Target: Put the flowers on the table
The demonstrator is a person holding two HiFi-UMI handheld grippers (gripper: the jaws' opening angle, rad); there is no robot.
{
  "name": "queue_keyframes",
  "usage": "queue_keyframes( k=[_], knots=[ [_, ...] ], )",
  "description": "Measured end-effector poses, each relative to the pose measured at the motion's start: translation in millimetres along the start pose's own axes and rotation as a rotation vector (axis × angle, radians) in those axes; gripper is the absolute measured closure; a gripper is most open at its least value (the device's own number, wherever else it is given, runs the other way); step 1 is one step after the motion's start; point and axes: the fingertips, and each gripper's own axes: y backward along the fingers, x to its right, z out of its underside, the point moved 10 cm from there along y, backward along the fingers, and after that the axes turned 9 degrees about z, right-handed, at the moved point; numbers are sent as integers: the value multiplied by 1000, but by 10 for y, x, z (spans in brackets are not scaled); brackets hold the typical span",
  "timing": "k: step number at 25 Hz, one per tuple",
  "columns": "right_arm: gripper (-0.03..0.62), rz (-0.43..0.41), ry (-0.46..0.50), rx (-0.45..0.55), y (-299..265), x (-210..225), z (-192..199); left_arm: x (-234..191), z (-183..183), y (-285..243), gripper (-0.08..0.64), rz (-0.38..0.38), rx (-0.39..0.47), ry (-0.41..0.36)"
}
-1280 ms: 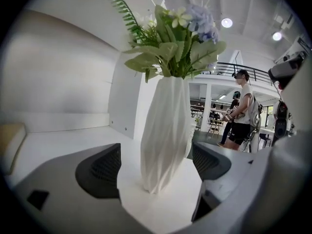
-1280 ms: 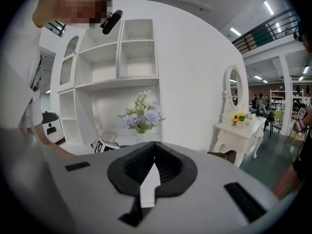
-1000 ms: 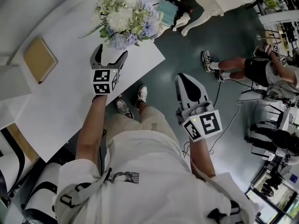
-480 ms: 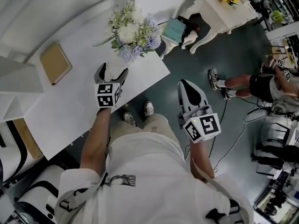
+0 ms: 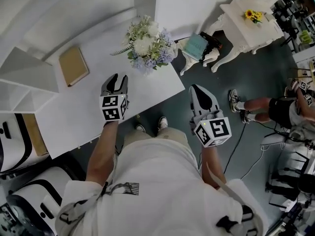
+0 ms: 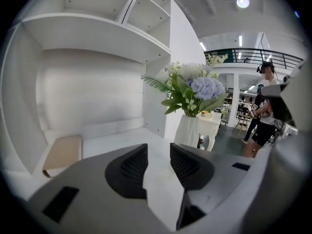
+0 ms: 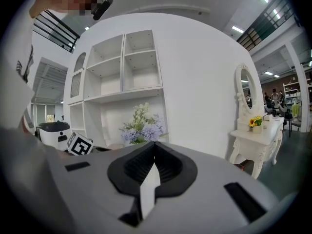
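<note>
**A:** White counter [image 5: 74, 109]. Where on it are the flowers [image 5: 147, 44]?

**B:** Near its far right corner, close to the edge, upright in a pale vase [image 6: 186, 130]. White, lilac and green heads, and nothing touches them.

**A:** And the left tongs [image 5: 114, 84]?

**B:** Over the counter, on the holder's side of the flowers. They point toward the flowers but are apart from them. Their jaws are closing, with a narrow gap between the ribbed pads. Only bare counter shows through that gap.

**A:** The right tongs [image 5: 199, 93]?

**B:** Off the counter, above the dark floor [image 5: 256, 77], to the right of the corner. Their jaws are pressed together with nothing pinched.

**A:** Anything else on the counter?

**B:** A tan book [image 5: 74, 65], lying flat, well left of the flowers, near the white shelves [image 5: 24, 77].

**A:** And past the flowers?

**B:** A white dresser [image 5: 251, 28] with a small yellow bunch [image 5: 253, 15] on top. A teal thing [image 5: 196, 45] sits low beside its legs; I cannot tell what it is. Another person [image 5: 275, 109] is at the right edge of the head view.
</note>
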Motion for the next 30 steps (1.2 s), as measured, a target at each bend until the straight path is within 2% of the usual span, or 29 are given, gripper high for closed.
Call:
queue_keyframes(
  k=[3, 6, 9, 15, 23, 30],
  knots=[
    [582, -6, 4, 1, -53, 89, -30, 21, -133, 143, 496, -26, 10, -36],
    [583, -10, 25, 5, -116, 154, -63, 35, -266, 257, 543, -45, 40, -66],
    [582, -31, 43, 10, -179, 184, -77, 36, -373, 332, 545, -57, 54, -59],
    [582, -141, 125, -2, -272, 247, -91, 101, -491, 457, 545, -64, 74, -35],
    [583, -153, 111, -1, -292, 318, -138, 60, -810, 759, 545, -124, 180, -54],
    [583, -161, 89, 29, -316, 418, -346, 75, -1096, 1120, 545, -174, 291, -88]
  ],
)
